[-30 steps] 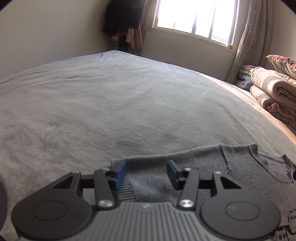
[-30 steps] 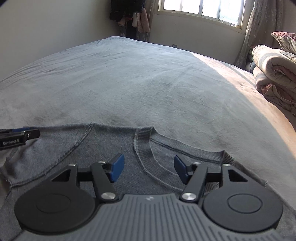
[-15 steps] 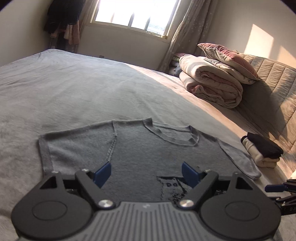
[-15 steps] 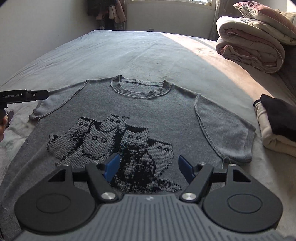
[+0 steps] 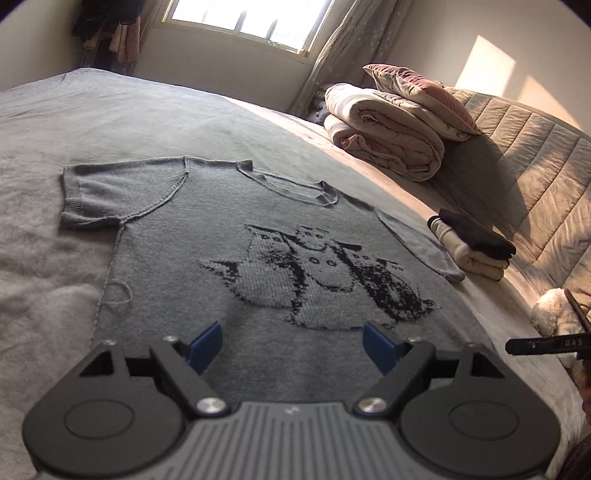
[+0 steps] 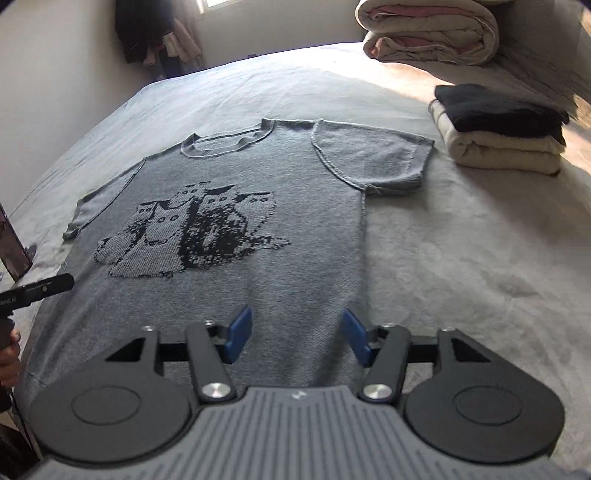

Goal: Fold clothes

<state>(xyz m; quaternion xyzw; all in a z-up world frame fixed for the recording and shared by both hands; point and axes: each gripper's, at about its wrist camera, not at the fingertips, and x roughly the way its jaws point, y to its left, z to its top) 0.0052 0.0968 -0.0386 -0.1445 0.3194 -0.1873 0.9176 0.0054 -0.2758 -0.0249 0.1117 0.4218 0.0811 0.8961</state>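
Note:
A grey knit short-sleeved sweater [image 5: 258, 229] [image 6: 236, 192] with a black animal pattern lies flat, front up, on the grey bedspread [image 5: 110, 110]. Its collar points away from me. My left gripper [image 5: 291, 349] hovers over the hem end on the sweater's left side, open wide, nothing between its blue pads. My right gripper [image 6: 297, 338] hangs over the hem end near the right side seam. Its jaws are closing, with only the flat fabric below them and nothing pinched. Each view catches the other gripper's black fingertip at its edge.
A folded stack, black on cream [image 5: 472, 247] [image 6: 498, 129], sits just right of the sweater's sleeve. Behind it lie a rolled duvet [image 5: 388, 136] and pillow against the quilted headboard [image 5: 535, 166]. A white plush toy [image 5: 554, 310] lies near right. Clothes hang in the far corner [image 5: 107, 33].
Both grippers have drawn back from the shoulder and collar end to the hem end, so the whole sweater now shows. The left jaws stand wider; the right jaws have narrowed.

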